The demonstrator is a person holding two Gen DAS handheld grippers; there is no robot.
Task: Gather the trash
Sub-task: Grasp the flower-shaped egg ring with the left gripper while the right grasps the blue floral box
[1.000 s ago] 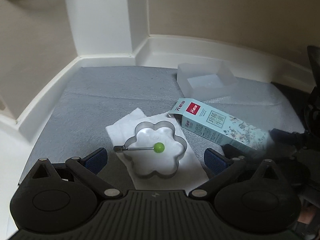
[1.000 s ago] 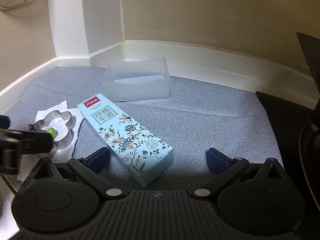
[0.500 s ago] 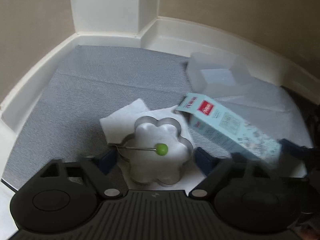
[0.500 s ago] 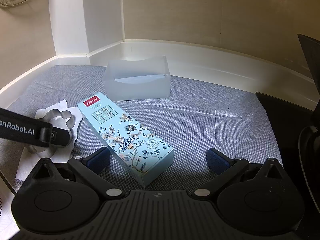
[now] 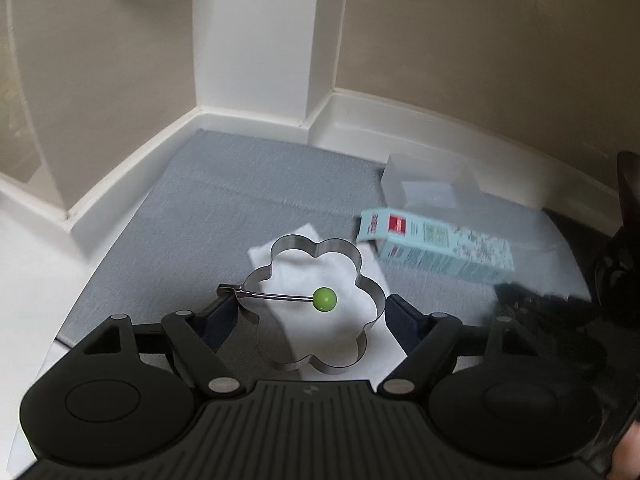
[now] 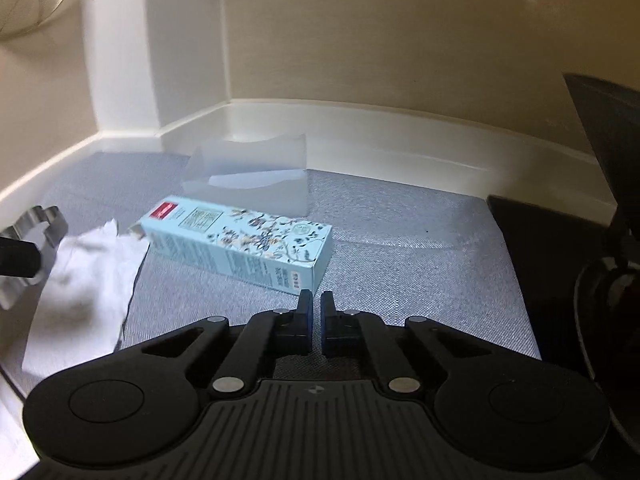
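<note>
My left gripper (image 5: 312,314) is shut on a flower-shaped metal ring (image 5: 316,242), with one pad on each side of it. A wire with a green ball (image 5: 324,299) crosses the ring. Under the ring lies a white tissue (image 5: 264,250), which also shows, rumpled, in the right wrist view (image 6: 88,280). A pale blue flowered carton (image 6: 240,240) lies on its side on the grey mat (image 6: 400,240). Just in front of the carton's near corner, my right gripper (image 6: 316,312) is shut with nothing between its pads.
A clear plastic container (image 6: 256,176) stands behind the carton near the white baseboard. A black object (image 6: 552,248) borders the mat on the right. Walls and a white pillar (image 5: 256,40) close the far side.
The left pads have closed onto the metal ring. The right gripper has shut from wide open. The carton now lies crosswise, with its red-labelled end to the left, and the tissue looks rumpled.
</note>
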